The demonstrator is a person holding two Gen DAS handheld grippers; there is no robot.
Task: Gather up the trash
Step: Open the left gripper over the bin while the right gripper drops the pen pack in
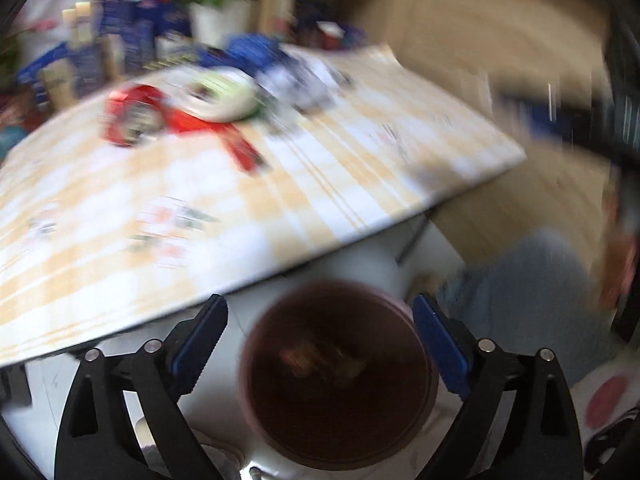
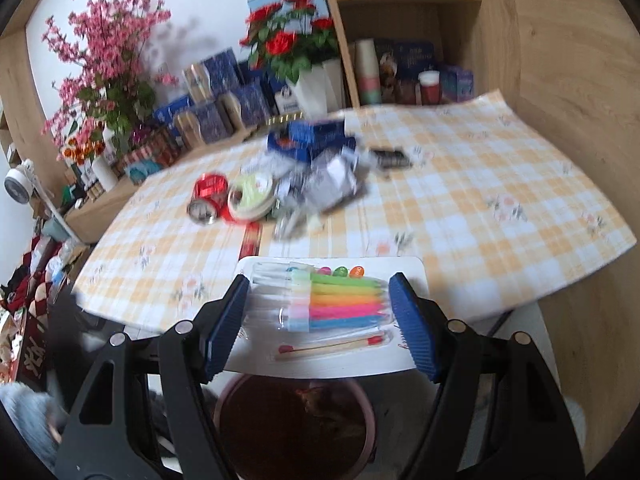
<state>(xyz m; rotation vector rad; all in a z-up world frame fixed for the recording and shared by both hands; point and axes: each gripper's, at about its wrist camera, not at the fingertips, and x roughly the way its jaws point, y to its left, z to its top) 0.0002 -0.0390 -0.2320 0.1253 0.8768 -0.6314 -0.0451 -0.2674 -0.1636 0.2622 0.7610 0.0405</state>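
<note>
A dark round trash bin (image 1: 340,376) stands on the floor below the table edge; it also shows in the right wrist view (image 2: 296,428). My left gripper (image 1: 316,344) is open and empty above the bin. My right gripper (image 2: 320,320) has its jaws wide around a white pack of coloured candles (image 2: 332,312), held above the bin; whether the pads press on the pack I cannot tell. On the checked tablecloth (image 2: 480,184) lie a red can (image 2: 208,200), a round tape-like roll (image 2: 252,196), crumpled wrappers (image 2: 324,184) and a blue box (image 2: 312,140).
Flower pots (image 2: 296,52), blue boxes (image 2: 224,96) and cups (image 2: 368,72) stand on the shelf behind the table. A wooden wall is to the right. Clutter lies on the floor at left. The left wrist view is blurred.
</note>
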